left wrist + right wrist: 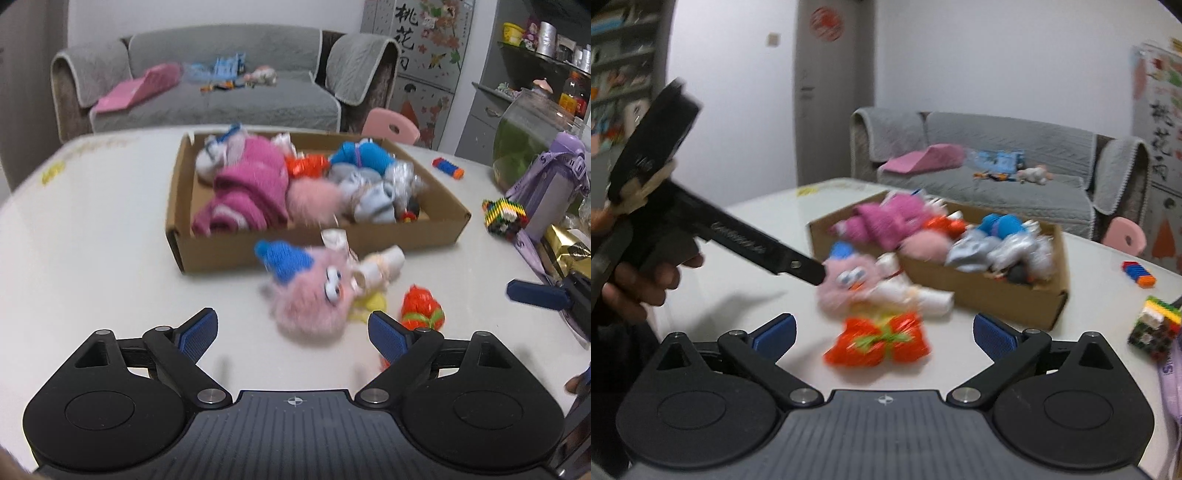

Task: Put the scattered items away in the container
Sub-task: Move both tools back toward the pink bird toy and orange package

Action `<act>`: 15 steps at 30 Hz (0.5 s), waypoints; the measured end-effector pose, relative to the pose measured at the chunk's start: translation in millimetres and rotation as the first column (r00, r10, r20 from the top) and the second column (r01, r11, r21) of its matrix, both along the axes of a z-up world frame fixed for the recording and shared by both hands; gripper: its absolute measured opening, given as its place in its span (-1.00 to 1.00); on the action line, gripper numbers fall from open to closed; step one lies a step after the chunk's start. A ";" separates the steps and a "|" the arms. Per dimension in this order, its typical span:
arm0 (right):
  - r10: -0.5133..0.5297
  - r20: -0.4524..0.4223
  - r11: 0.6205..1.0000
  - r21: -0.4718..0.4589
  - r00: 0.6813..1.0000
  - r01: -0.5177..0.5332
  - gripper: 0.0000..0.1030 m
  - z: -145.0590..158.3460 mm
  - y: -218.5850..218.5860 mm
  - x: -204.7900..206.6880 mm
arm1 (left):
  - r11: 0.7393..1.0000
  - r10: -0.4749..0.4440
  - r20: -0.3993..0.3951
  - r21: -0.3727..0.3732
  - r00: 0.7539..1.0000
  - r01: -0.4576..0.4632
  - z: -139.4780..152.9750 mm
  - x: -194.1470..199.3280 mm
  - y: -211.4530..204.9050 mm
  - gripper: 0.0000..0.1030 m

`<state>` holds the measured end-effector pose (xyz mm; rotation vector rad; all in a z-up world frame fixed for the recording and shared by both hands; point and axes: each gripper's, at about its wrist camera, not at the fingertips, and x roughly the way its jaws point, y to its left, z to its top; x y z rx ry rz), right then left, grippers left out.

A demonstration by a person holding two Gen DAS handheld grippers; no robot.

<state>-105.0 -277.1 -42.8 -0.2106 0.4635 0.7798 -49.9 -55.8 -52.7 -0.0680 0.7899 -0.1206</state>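
**Two open tongs, three items outside the box**

Both left tongs point(291, 332) and right tongs point(882, 332) stand spread, empty. Orange packet point(877, 341) lies just ahead of the right, long axis crosswise, beside pink plush point(849, 282) before cardboard box point(1015, 295) mid-bench.

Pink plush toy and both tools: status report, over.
Left tool open, empty. Right tool open, empty. Pink plush toy on table beside cardboard box, not yet in. Orange wrapped item also out.

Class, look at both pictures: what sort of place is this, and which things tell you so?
Most likely a home living room: a grey covered sofa behind a white table, soft toys in a cardboard box, and a fish bowl nearby.
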 end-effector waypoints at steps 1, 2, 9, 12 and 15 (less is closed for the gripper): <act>0.005 0.000 1.000 -0.016 1.000 -0.005 0.98 -2.0 3.0 1.2 | 1.000 0.002 -0.006 -0.008 1.000 -0.002 -2.2 0.2 -0.7 0.78; 0.008 -0.002 0.999 -0.031 1.000 -0.008 0.98 -4.2 6.3 3.7 | 1.000 0.007 -0.018 -0.017 1.000 -0.008 -4.7 2.7 -1.8 0.78; -0.002 -0.004 0.997 -0.079 1.000 0.002 0.98 -18.9 14.9 9.5 | 0.989 0.063 -0.051 -0.128 0.997 -0.069 -5.2 21.0 -0.4 0.78; -0.004 -0.006 0.997 -0.075 1.000 0.003 0.98 -21.9 11.8 6.3 | 0.976 0.103 -0.080 -0.182 0.991 -0.117 -4.9 37.0 4.9 0.78; -0.005 -0.004 0.997 -0.075 1.000 0.005 0.98 -22.6 11.3 6.8 | 0.962 0.124 -0.110 -0.230 0.986 -0.147 -6.7 51.3 8.1 0.78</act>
